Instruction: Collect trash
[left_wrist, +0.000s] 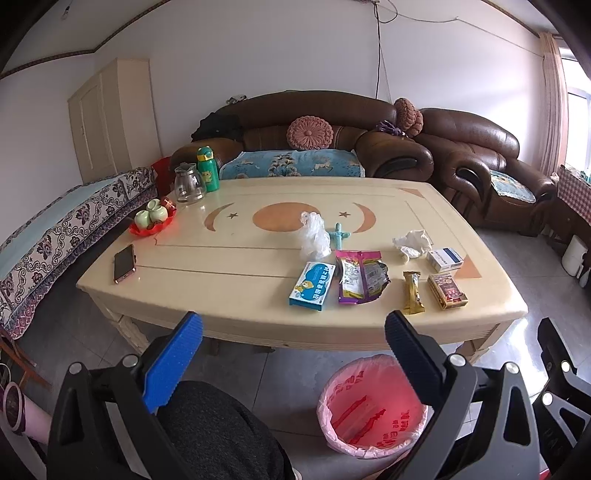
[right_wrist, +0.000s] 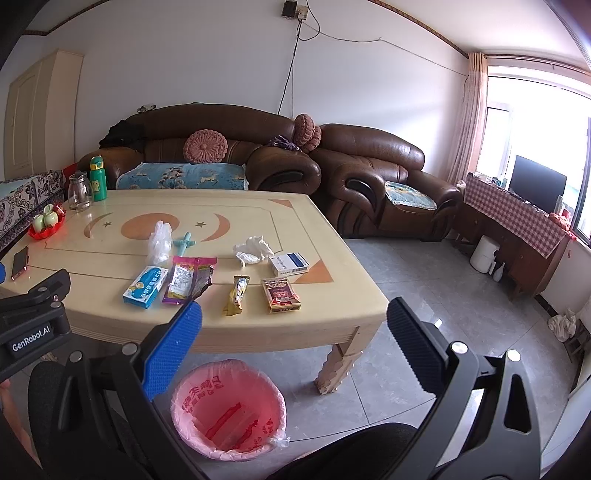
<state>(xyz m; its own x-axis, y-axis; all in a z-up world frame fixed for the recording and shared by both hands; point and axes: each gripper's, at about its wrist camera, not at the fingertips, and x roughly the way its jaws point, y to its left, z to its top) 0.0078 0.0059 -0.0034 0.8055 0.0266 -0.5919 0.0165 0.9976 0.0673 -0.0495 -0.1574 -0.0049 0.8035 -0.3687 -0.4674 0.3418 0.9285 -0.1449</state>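
Note:
Trash lies on the cream coffee table (left_wrist: 229, 295): a clear plastic bag (left_wrist: 314, 236), a crumpled white tissue (left_wrist: 412, 242), a torn purple snack bag (left_wrist: 360, 275), a gold wrapper (left_wrist: 412, 293), a blue box (left_wrist: 310, 285), a red-brown box (left_wrist: 447, 291) and a white box (left_wrist: 445, 258). They also show in the right wrist view, such as the snack bag (right_wrist: 190, 278) and gold wrapper (right_wrist: 236, 295). A pink-lined bin (left_wrist: 371, 406) (right_wrist: 227, 408) stands on the floor before the table. My left gripper (left_wrist: 293, 321) and right gripper (right_wrist: 291, 310) are open and empty, held before the table's near edge.
A phone (left_wrist: 124, 263), a red tray with green cups (left_wrist: 153, 221), a glass jug (left_wrist: 189, 183), a green bottle (left_wrist: 207, 168) and a teal toy (left_wrist: 338, 236) are on the table. Brown sofas (right_wrist: 369, 177) stand behind. A low cabinet (right_wrist: 517, 236) stands at the right.

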